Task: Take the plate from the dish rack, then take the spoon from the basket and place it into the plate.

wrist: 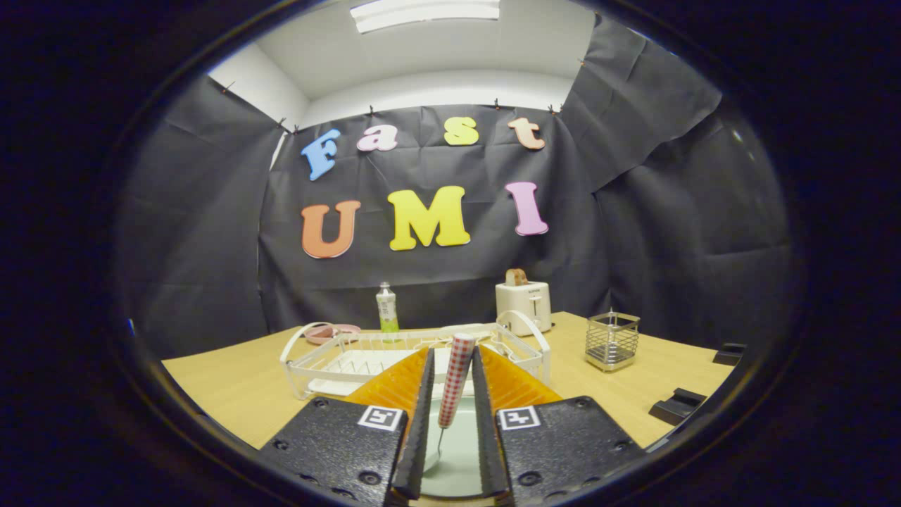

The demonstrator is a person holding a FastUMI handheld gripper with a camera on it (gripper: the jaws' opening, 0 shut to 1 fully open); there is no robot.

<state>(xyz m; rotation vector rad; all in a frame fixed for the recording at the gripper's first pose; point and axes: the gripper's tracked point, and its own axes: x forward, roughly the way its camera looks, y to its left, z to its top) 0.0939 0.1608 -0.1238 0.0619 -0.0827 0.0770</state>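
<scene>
We see the tongs (450, 394) held low over the wooden desk (232, 394), clenched on the red-and-white checked handle of a metal spoon (455, 380), which hangs bowl-down between them above the pale green round plate (457, 458); the white wire dish rack (338, 359) stands just beyond.
</scene>
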